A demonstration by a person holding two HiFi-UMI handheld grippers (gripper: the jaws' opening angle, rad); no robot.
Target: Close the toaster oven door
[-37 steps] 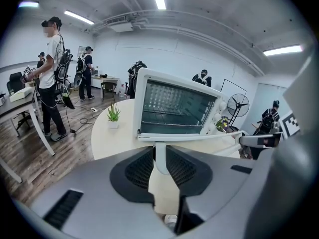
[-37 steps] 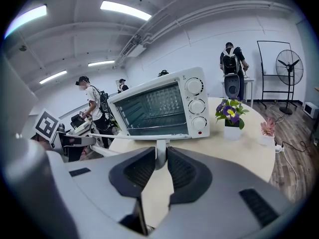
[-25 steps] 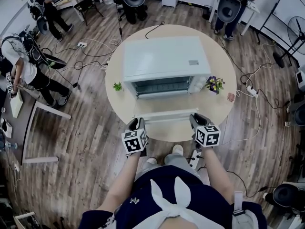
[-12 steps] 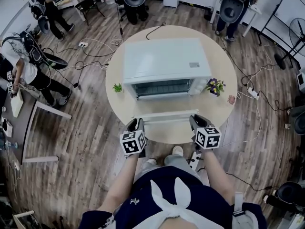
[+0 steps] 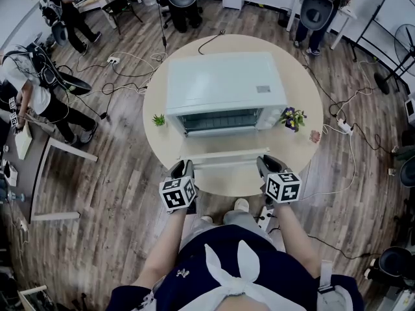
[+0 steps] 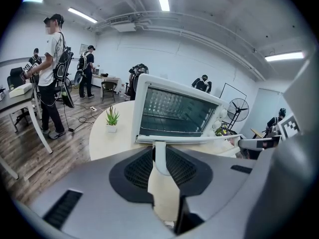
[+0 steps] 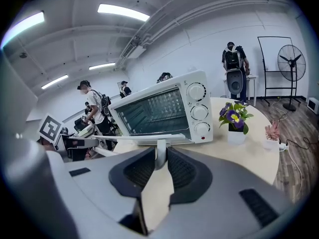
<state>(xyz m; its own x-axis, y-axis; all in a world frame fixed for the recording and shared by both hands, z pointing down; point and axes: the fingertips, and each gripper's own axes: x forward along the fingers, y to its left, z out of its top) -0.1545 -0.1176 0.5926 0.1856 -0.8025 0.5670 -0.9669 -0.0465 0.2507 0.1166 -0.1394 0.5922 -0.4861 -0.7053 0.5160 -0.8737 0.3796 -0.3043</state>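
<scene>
The left gripper (image 5: 183,168) and right gripper (image 5: 266,162) are each clamping 1 post of the handle (image 6: 192,139) on the toaster oven's (image 5: 224,86) door (image 5: 224,155), which is lying open.

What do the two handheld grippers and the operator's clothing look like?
The left gripper and right gripper have grey moulded bodies, black ribbed pads, and a white cube with black square markers each. Operator wears a dark top with a white tied bow.
</scene>
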